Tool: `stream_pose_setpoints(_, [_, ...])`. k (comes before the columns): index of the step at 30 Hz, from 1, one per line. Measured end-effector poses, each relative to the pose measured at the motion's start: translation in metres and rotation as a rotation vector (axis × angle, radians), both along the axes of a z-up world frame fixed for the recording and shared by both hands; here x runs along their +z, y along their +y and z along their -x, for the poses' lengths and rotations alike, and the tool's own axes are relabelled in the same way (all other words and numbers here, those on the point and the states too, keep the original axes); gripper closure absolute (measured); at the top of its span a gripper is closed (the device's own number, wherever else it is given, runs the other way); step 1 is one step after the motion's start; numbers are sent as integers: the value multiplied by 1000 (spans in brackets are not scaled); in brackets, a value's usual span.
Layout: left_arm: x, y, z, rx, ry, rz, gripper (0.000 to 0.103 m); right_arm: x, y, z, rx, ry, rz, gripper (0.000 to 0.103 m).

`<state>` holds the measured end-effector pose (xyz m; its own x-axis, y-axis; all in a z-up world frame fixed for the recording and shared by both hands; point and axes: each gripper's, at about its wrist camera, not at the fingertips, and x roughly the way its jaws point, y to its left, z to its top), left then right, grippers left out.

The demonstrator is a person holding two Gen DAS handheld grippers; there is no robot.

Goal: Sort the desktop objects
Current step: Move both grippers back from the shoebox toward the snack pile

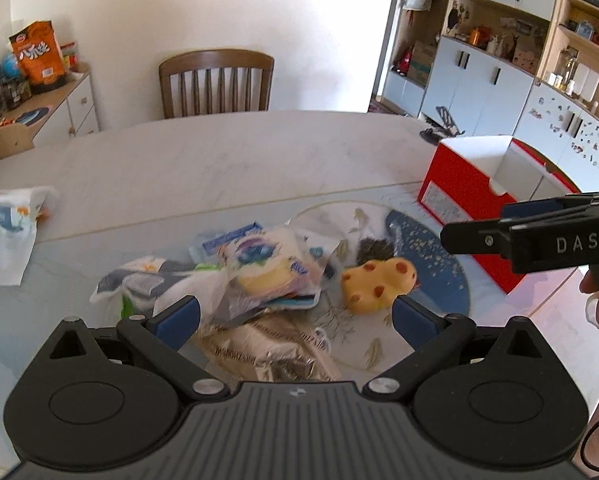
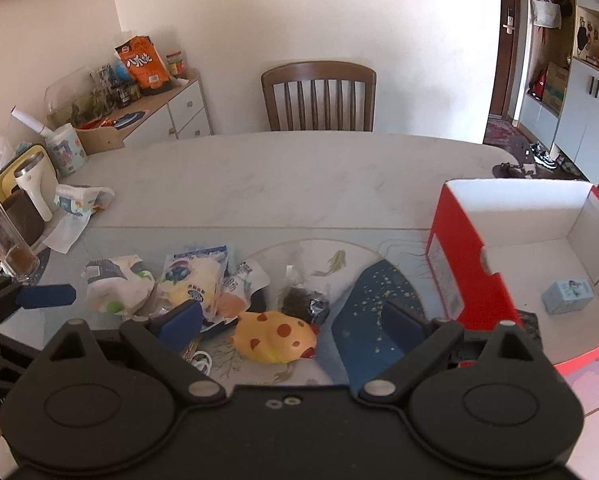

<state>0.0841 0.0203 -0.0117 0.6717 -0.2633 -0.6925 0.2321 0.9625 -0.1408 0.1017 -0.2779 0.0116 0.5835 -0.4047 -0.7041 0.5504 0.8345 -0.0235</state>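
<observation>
Both views: bright, soft daylight; no hard shadows on the worktop [image 1: 227, 160]. The white wall [image 1: 219, 8] is near washed out, pinkish in the right wrist view.

Left wrist view: the snack packets [image 1: 259, 264] in the near pile are smeared by motion blur; the yellow spotted toy [image 1: 379, 280] is soft-edged. The far chair [image 1: 215, 84] is sharper.

Right wrist view: sharper overall; print on packets is still unreadable.

Fisheye: the worktop's far edge bows, the cabinets [image 1: 479, 76] at right lean, and the corners darken. Dim sheen on the glossy placemat [image 2: 363, 300].
</observation>
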Motion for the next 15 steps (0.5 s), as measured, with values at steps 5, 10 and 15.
stream_pose_setpoints(5, [-14,5,0,43,29,-6,1,-15,-1,-5,-1,24,-10,8])
stream_pose_setpoints(10, [-27,8,-3,79,62,-6,1,-29,-4,-12,-4,50,-21,9])
stream_pose_setpoints(15, [-41,9,-11,115,98,-12,1,-47,-7,-24,-3,94,-24,11])
